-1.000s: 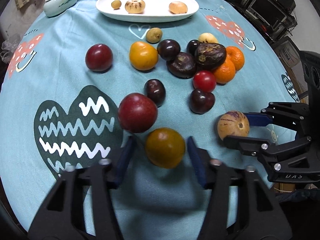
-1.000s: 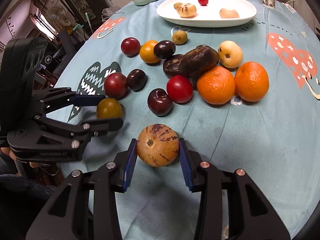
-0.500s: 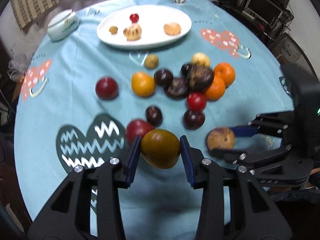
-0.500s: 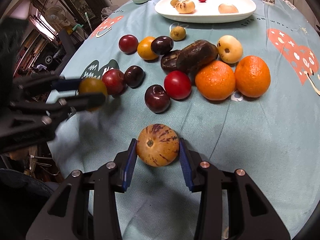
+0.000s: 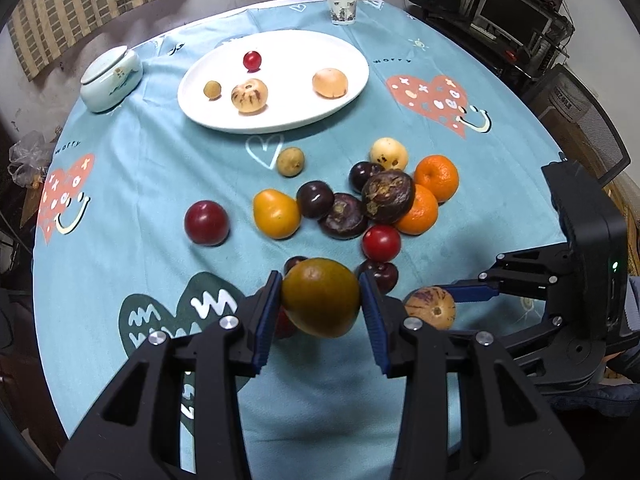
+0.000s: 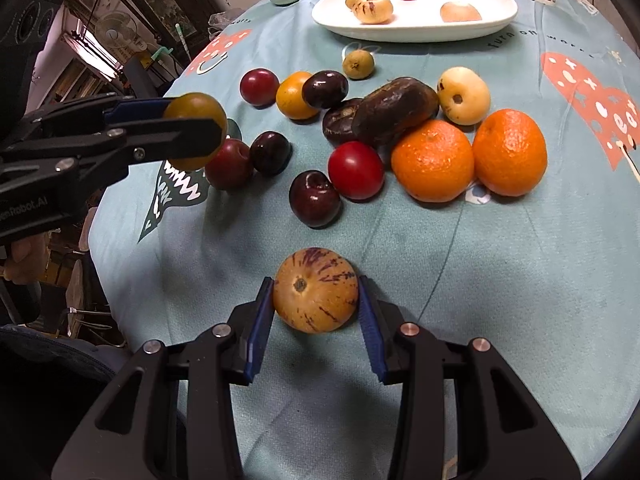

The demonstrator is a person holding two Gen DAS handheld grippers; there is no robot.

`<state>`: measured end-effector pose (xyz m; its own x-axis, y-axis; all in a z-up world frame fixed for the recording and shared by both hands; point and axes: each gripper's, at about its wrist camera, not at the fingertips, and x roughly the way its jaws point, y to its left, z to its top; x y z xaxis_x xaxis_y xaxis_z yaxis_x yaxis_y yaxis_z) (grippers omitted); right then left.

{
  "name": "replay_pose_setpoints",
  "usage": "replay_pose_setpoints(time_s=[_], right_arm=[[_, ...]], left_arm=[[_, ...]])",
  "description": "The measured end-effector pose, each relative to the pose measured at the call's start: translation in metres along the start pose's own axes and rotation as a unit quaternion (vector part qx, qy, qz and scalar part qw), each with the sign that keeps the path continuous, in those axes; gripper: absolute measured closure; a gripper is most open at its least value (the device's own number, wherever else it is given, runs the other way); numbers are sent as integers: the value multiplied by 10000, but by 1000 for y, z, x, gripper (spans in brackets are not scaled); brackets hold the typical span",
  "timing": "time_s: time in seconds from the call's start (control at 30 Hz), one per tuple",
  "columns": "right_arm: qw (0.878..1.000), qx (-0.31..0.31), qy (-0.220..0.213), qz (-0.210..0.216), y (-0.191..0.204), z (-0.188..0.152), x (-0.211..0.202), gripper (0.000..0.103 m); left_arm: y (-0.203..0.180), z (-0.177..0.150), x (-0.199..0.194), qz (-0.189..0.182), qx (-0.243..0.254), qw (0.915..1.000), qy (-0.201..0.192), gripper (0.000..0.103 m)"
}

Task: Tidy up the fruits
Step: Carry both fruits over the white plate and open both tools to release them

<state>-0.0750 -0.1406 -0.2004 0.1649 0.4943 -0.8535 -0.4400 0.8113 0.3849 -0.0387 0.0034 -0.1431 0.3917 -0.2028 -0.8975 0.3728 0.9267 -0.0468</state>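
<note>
Left gripper (image 5: 321, 300) clamped on a brownish-orange fruit (image 5: 320, 297), pads against both sides, lifted clear of the tablecloth (image 5: 140, 168). Right gripper (image 6: 316, 300) closed against a striped melon (image 6: 315, 290), still resting on the cloth; seen at 3 o'clock of the left gripper. White plate (image 5: 352, 80) at 12 o'clock, well apart, with four small fruits on it. Dark plums behind the lifted fruit mostly hidden; red fruit under the left finger barely visible. Both grippers pitched steeply downward. A hand (image 6: 20, 256) partly cut off at 9 o'clock.
</note>
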Motion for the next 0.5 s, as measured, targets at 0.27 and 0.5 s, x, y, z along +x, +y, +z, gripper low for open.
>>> replay_pose_setpoints(time_s=[0.27, 0.5], right_arm=[[9999, -77, -40, -101, 6, -3, 0, 61], [9998, -74, -95, -160, 8, -5, 1, 61]], left_arm=[[30, -24, -14, -42, -444, 9989, -123, 63], [47, -42, -20, 16, -680, 9976, -82, 63]])
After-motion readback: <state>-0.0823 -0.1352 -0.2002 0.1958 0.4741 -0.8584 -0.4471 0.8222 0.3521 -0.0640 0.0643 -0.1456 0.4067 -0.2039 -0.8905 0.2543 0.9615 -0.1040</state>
